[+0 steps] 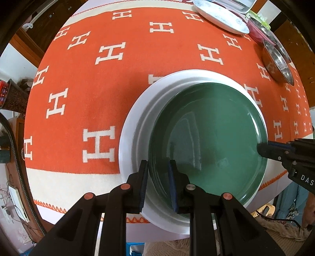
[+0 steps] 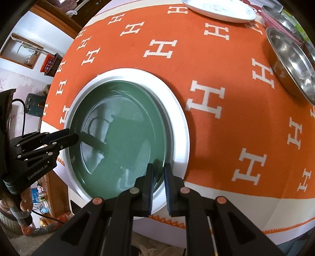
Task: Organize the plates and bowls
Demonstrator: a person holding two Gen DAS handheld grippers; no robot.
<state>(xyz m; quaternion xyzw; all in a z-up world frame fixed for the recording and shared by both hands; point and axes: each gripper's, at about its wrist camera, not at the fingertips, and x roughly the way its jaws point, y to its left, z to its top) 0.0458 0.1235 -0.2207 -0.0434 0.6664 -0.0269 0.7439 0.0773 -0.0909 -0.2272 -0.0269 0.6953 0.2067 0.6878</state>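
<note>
A green plate (image 1: 208,135) lies inside a larger white plate (image 1: 133,118) near the table's front edge; both also show in the right wrist view, the green plate (image 2: 122,134) within the white plate (image 2: 177,110). My left gripper (image 1: 158,167) straddles the green plate's near-left rim, fingers closed on it. My right gripper (image 2: 158,173) is closed on the green plate's opposite rim. Each gripper shows in the other's view: the right gripper (image 1: 263,149) and the left gripper (image 2: 72,135).
An orange cloth with white H marks (image 1: 110,82) covers the table. A white patterned plate (image 1: 220,17) lies at the far edge. Steel bowls (image 1: 279,61) and a pink dish (image 1: 256,31) stand at the far right. A metal tray (image 1: 234,4) sits behind.
</note>
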